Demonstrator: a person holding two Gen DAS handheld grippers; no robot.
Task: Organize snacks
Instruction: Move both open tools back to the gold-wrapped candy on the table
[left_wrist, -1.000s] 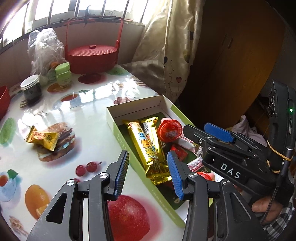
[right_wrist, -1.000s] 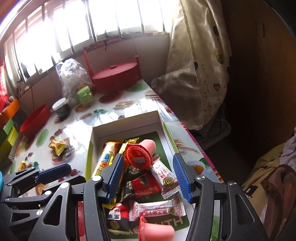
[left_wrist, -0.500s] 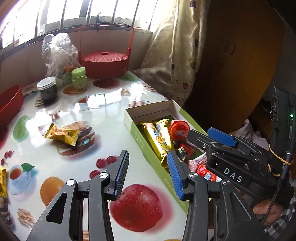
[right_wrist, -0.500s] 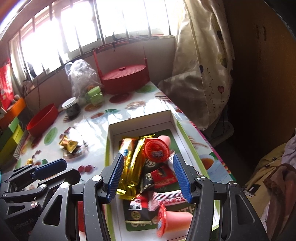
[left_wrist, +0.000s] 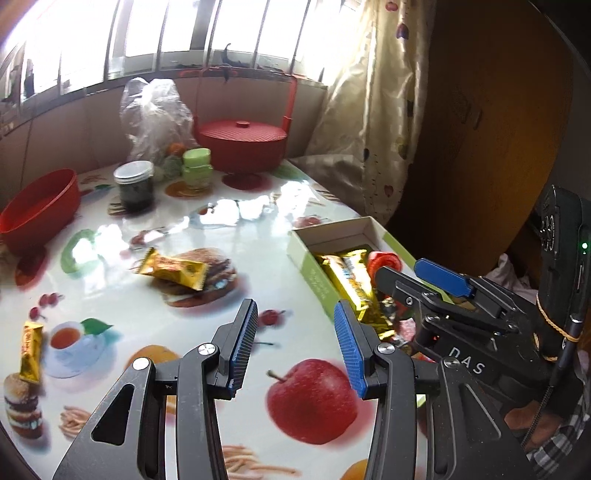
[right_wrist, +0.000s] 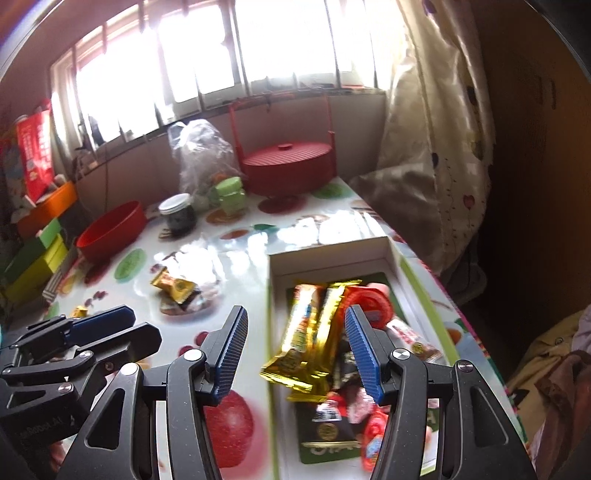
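Gold snack bar (left_wrist: 173, 268) | long axis crosswise on table (left_wrist: 258, 280) | both tools released, empty

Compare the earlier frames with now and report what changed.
Both grippers, left gripper and right gripper, drew back from the snack box, empty and open throughout. Nothing was grasped or released. The loose gold snack and the box's contents stayed put.

Glossy tablecloth (left_wrist: 229, 229); shiny gold foil wrapper (left_wrist: 171, 268).
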